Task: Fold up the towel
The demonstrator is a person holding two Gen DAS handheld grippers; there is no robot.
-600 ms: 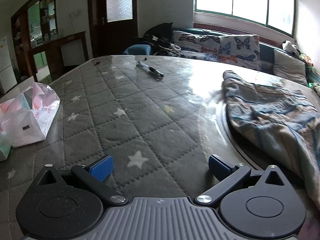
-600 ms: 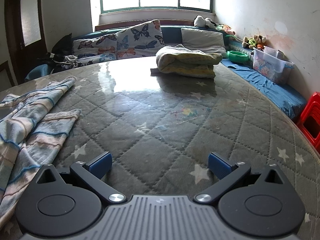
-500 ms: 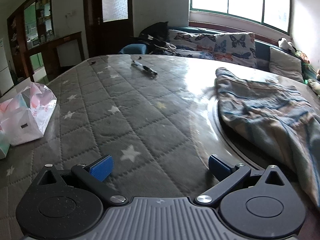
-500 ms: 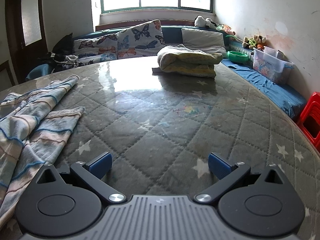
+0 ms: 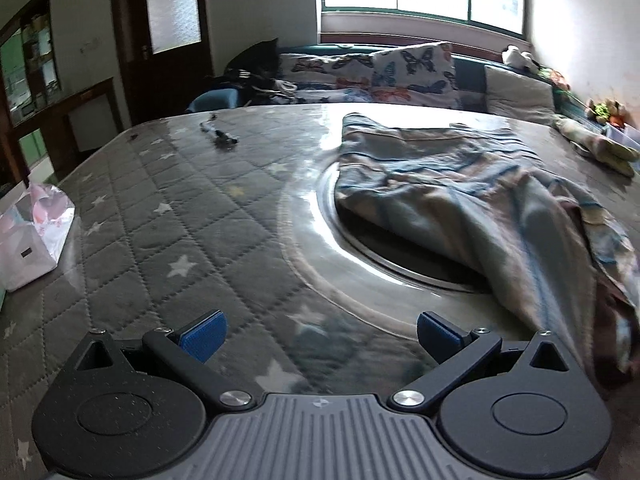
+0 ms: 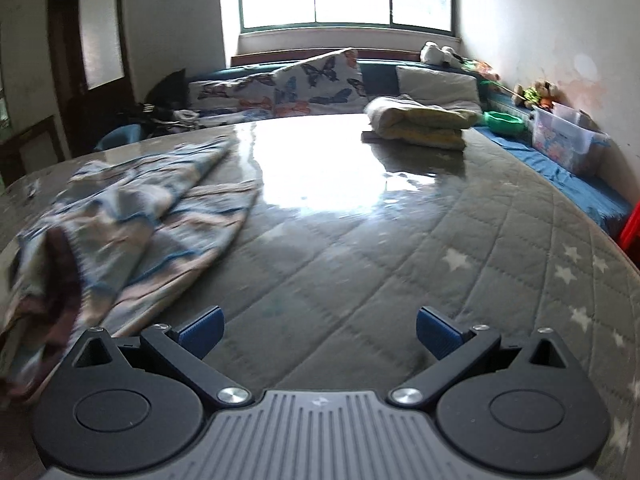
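Observation:
A striped blue, pink and cream towel [image 5: 472, 196] lies crumpled on the table's round centre plate, to the right in the left wrist view. In the right wrist view the same towel [image 6: 132, 232] spreads at the left, its near edge bunched by the frame's edge. My left gripper [image 5: 320, 336] stands open over the quilted grey star cloth, nothing between its blue pads, with the towel's near corner just right of it. My right gripper [image 6: 318, 332] is open too, empty, over bare cloth to the right of the towel.
A folded yellow-grey towel [image 6: 420, 122] rests at the table's far side. A pink-white bag [image 5: 32, 236] sits at the left edge. A pen-like item [image 5: 220, 134] lies far left. Beyond are a bench with butterfly cushions [image 6: 304, 84], a clear storage box [image 6: 568, 140] and a red stool [image 6: 632, 224].
Both views have swung: the towel now lies nearer and more central in the left view, and larger and closer at the left of the right view. Both grippers stayed open.

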